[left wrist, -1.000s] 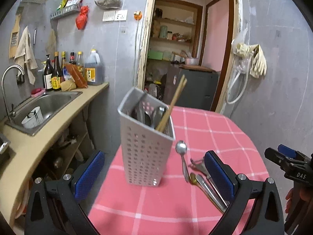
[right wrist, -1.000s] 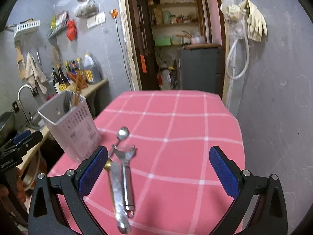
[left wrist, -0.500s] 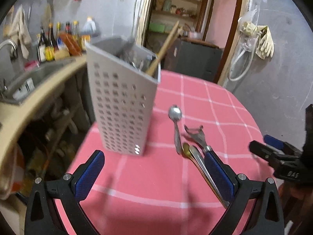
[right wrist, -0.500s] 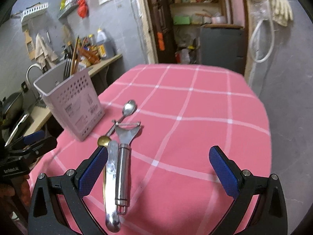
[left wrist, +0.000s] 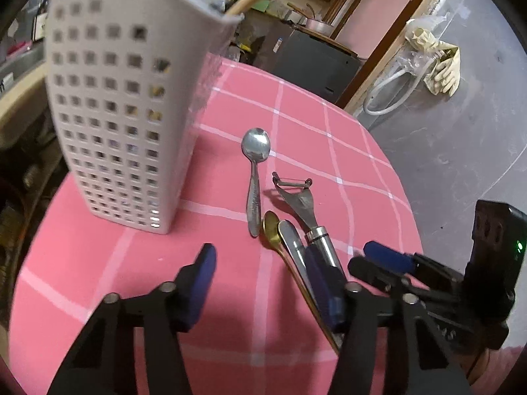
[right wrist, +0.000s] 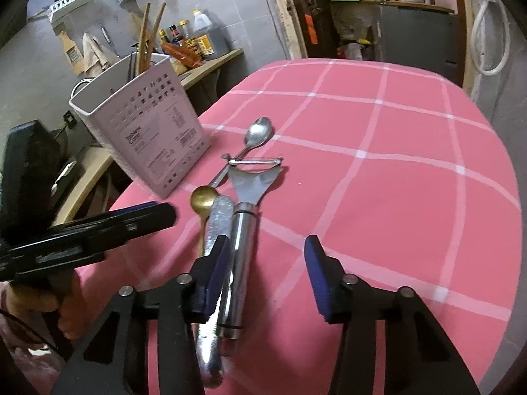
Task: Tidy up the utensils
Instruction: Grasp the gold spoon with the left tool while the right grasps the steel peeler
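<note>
The left gripper [left wrist: 263,283] fills the lower centre of the left wrist view, jaws parted with a clear gap, nothing between the blue pads [left wrist: 202,271]; it also shows at the left edge of the right wrist view, gripped by a hand [right wrist: 66,302] at lower left; the right gripper [right wrist: 266,276] sits at the bottom centre of its own view, jaws apart and empty; it appears at lower right in the left wrist view.
</note>
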Available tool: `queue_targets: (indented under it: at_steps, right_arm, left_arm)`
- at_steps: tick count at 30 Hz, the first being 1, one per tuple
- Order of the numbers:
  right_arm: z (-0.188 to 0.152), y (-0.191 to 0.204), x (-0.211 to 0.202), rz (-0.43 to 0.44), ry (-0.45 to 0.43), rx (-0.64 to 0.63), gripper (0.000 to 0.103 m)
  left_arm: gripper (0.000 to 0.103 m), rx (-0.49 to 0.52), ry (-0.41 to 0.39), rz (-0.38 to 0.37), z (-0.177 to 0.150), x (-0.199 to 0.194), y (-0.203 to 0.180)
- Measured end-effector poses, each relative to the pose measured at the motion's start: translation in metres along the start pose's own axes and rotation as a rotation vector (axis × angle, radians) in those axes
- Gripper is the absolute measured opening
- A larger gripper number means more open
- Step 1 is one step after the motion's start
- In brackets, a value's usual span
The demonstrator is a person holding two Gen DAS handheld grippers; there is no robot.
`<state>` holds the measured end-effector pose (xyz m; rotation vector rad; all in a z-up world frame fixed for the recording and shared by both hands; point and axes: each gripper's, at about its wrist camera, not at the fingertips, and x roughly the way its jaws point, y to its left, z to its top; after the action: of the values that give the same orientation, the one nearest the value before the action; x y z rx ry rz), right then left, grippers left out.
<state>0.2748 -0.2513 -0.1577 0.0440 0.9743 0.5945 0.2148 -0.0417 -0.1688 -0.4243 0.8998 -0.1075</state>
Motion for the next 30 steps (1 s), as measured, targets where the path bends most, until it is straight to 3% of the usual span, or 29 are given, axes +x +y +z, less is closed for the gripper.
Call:
queue_targets:
  at_steps: [4, 10, 15, 17, 26, 30]
  right_arm:
    - [-0.001, 0.003, 0.007, 0.013, 0.026, -0.003, 0.031]
    - [0.0, 0.009, 0.017, 0.026, 0.06, -0.009, 0.029]
    - [-0.005, 0.012, 0.018, 0.024, 0.087, 0.029, 0.016]
    - [-0.007, 0.012, 0.016, 0.016, 0.088, 0.046, 0.016]
    - [-0.025, -0.004, 0.007, 0.031, 0.123, 0.159, 0.016]
    - [-0.022, -0.016, 0.014, 0.065, 0.126, 0.187, 0.023]
  left_arm:
    - [0.038, -0.031, 0.019, -0.031, 0.004, 0.014, 0.0]
    - [0.025, -0.058, 0.047, -0.063, 0.011, 0.029, -0.004]
    - [0.014, -0.076, 0.071, -0.062, 0.017, 0.039, -0.005]
    - [0.007, -0.085, 0.082, -0.055, 0.018, 0.042, -0.004]
    - [0.005, -0.073, 0.124, -0.059, 0.015, 0.041, -0.003]
    - [0.005, -0.074, 0.148, -0.042, 0.008, 0.034, -0.001]
